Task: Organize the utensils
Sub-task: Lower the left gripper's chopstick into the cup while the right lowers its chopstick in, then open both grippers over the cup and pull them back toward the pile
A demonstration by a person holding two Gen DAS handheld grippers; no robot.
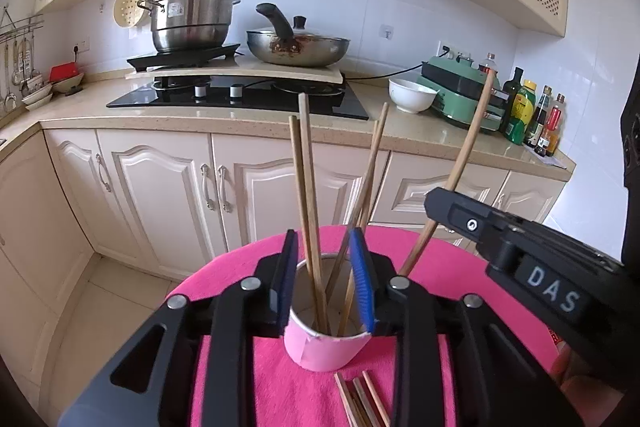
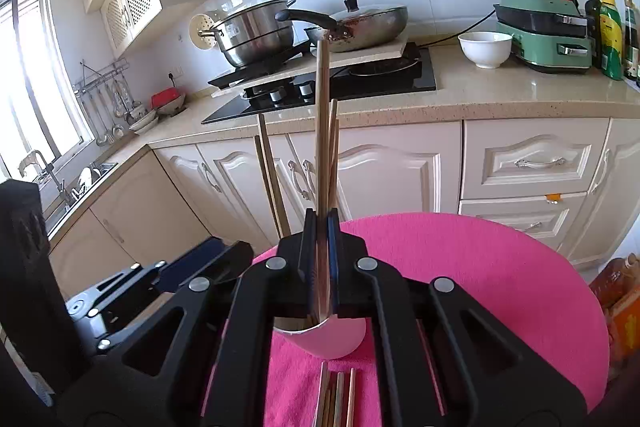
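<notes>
My left gripper [image 1: 326, 279] grips the pink cup [image 1: 326, 347], one finger on each side of its rim. The cup stands upright on the pink cloth [image 1: 440, 259] that covers the round table, near its close edge. Four chopsticks [image 1: 308, 187] already stand in the cup: two lean to the left side, nearly upright, and two tilt to the right, their tops crossing close together.

My right gripper [image 2: 322, 259] is clenched on a single chopstick [image 2: 322, 131], held nearly upright between the pads, its thick end up. From my left camera this chopstick [image 1: 464, 155] slants up to the right, and its lower tip comes down just to the right of the cup, behind my left gripper's right finger; I cannot tell whether the tip is inside the rim or just beside it.

More chopsticks [image 1: 360, 403] lie flat on the cloth right in front of the cup, on the near side, side by side.

Far behind, across the floor, the counter [image 1: 200, 111] carries a stove, a steel pot [image 1: 192, 23], a pan [image 1: 298, 47] and a white bowl [image 1: 412, 95].
</notes>
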